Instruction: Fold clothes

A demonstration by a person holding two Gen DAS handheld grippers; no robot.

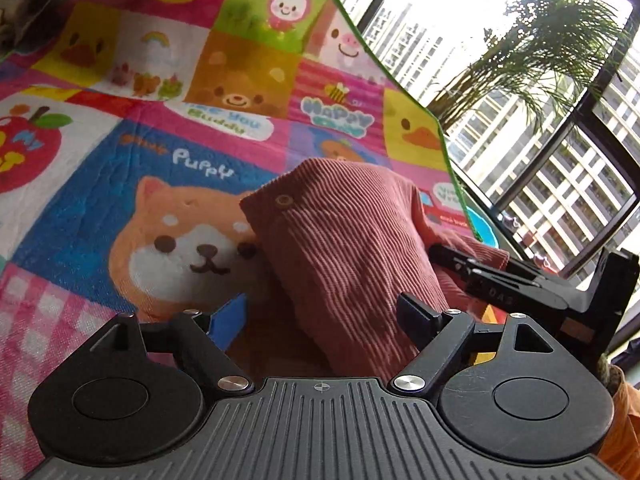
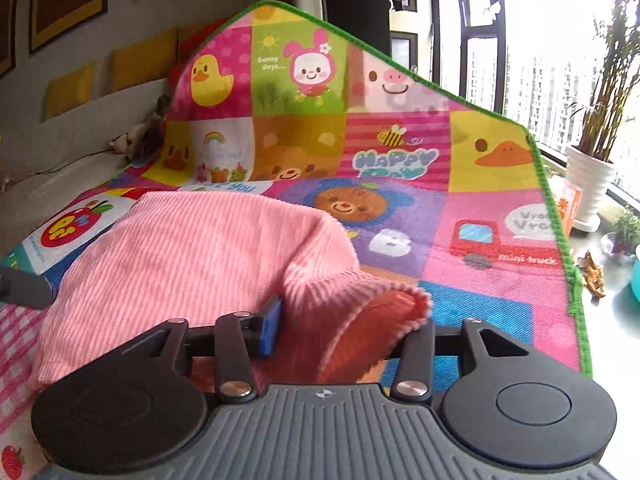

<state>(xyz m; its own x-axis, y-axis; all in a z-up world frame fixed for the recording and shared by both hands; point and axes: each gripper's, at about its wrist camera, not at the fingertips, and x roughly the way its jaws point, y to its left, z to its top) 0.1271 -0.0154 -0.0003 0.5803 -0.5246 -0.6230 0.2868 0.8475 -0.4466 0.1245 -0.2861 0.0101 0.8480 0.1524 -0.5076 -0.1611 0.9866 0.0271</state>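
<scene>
1. Play mat point(image 1: 168, 128) point(image 2: 460, 184): large patchwork cloth with a green edge, printed with cartoon animals, an apple, a rainbow, a truck and words such as "Happy Day" and "Puppy". It covers the work surface and rises at the far side against a wall.

2. Window wall point(image 1: 560, 128) point(image 2: 480, 60): dark frames, with tower blocks outside. It runs along the mat's right-hand edge.

3. Corduroy garment point(image 1: 344, 248) point(image 2: 192, 264): pink ribbed cloth, lying bunched on the mat over the puppy panel. A round snap button point(image 1: 284, 201) sits near its far corner in the left wrist view. In the right wrist view an open cuff or hem end point(image 2: 384, 320) faces the camera, showing a darker orange-pink inside.

4. Potted plant point(image 2: 596, 148) point(image 1: 540, 48): feathery green fronds in a white pot, standing on the sill beside the window.

5. Left gripper point(image 1: 320, 312): black, jaws spread wide. The garment lies between and beyond the fingers; the pads do not press it.

6. Right gripper point(image 2: 344, 332) point(image 1: 500, 280): black with a blue pad point(image 2: 271, 326) on one finger, jaws partly apart. The cuff end lies between them; whether the pads bite on the cloth cannot be told. In the left wrist view it lies at the garment's right side.
</scene>
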